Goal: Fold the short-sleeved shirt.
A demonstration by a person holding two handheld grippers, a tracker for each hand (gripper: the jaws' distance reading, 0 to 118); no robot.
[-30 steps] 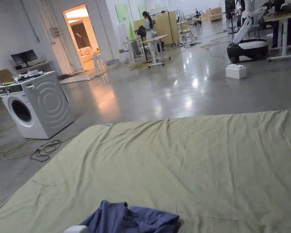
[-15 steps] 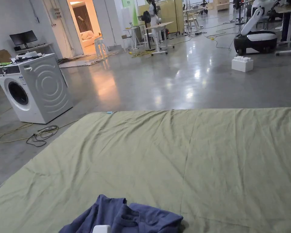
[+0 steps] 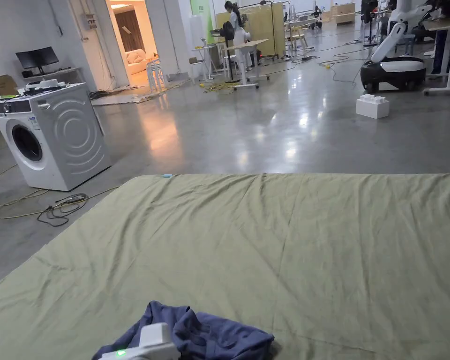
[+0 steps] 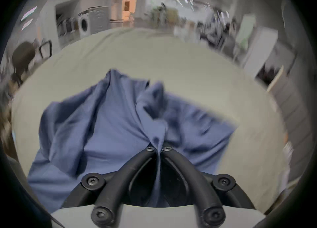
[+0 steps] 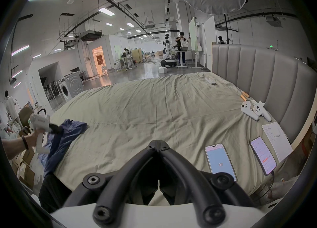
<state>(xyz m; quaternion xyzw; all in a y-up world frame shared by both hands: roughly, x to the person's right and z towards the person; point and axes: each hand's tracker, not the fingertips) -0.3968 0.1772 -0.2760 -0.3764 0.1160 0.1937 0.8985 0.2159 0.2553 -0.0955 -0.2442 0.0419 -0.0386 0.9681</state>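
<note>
A crumpled blue short-sleeved shirt lies at the near edge of the green bed sheet, partly hanging over that edge. In the left gripper view my left gripper is shut on a fold of the shirt, with cloth running down between its jaws. The right gripper view shows the same gripper held by a hand at the far left, pinching the shirt. My right gripper hovers over the sheet well to the right of the shirt, jaws closed with nothing between them.
Two phones lie on the sheet near the right gripper, with a paper, two white controllers and a remote along the padded headboard. A washing machine and cables are on the floor beyond the bed.
The left gripper's white body has risen into the bottom of the head view and moved over the shirt. The shirt's bunch has shifted slightly. The head camera has tilted.
</note>
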